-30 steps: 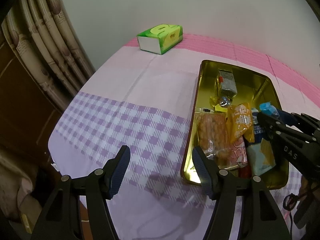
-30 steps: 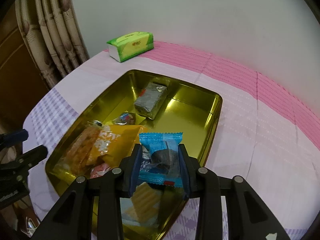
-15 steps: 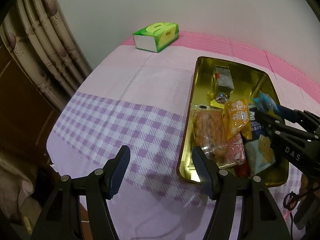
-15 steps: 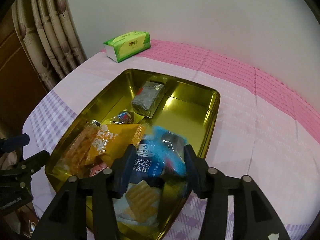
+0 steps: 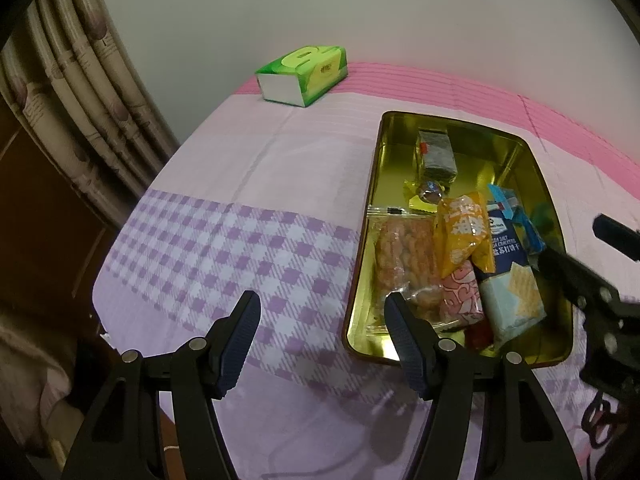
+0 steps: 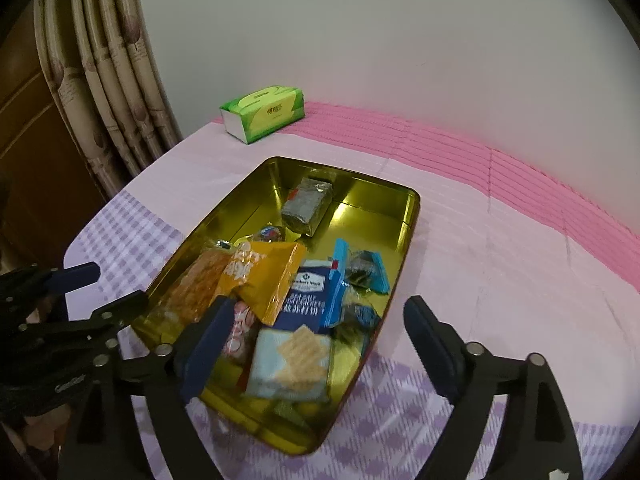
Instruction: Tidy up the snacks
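A gold tin (image 6: 404, 236) is seen on a table covered with a pink and purple checked cloth (image 6: 500, 264), and the snacks are gathered inside it. A small blue packet (image 6: 366, 270) lies against the tin's right wall, partly on a dark blue cracker pack (image 6: 306, 300). Beside these an orange bag (image 6: 266, 276), a clear bag of orange snacks (image 6: 196, 292) and a pink packet (image 6: 238, 328) are piled toward the near end, while a grey foil block (image 6: 307, 205) and a wrapped sweet (image 6: 269, 234) are left at the far end. A green tissue box (image 6: 264, 114) stands well apart, near the wall.

The right claw (image 6: 316, 328) is held over the near end of the tin; its jaws are opening and nothing is gripped between them. The left claw (image 5: 320, 336) is held wide and empty above the cloth, just beside the tin's left rim.

The packets are judged to be light, thin and crinkly, with slippery film that can slide out of a loose pinch. The crackers and the puffed bags are likely to be crushed if squeezed across the middle, so a hold on a sealed end seam or a flat edge is preferred. The foil block is judged stiffer and may be taken across its short sides. The tin itself is rigid and smooth, and may shift on the cloth if nudged.
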Action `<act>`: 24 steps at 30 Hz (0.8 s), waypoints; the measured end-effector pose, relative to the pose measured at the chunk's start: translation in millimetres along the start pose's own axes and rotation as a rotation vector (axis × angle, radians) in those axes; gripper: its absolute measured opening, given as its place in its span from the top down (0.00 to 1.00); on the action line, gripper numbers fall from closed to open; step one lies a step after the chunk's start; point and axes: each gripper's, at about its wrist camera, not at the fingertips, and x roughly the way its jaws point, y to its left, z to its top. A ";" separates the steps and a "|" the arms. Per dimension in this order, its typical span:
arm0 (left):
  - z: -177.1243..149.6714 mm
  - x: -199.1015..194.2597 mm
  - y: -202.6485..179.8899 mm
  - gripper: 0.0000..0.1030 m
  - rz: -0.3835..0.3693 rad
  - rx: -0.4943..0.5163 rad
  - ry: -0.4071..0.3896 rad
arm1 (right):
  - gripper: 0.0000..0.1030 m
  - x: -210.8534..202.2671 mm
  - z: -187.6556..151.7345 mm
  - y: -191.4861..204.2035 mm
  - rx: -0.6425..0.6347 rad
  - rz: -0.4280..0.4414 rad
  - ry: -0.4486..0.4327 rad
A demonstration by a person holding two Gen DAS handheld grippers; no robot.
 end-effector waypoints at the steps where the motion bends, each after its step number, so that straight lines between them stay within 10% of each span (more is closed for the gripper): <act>1: -0.1 -0.1 -0.3 0.37 0.000 0.002 0.000 | 0.12 -1.8 -2.5 0.7 0.000 -0.002 0.003; 24: -3.0 2.0 -5.3 0.37 -0.013 0.029 0.009 | 0.08 9.3 -41.5 8.5 0.027 -0.012 0.128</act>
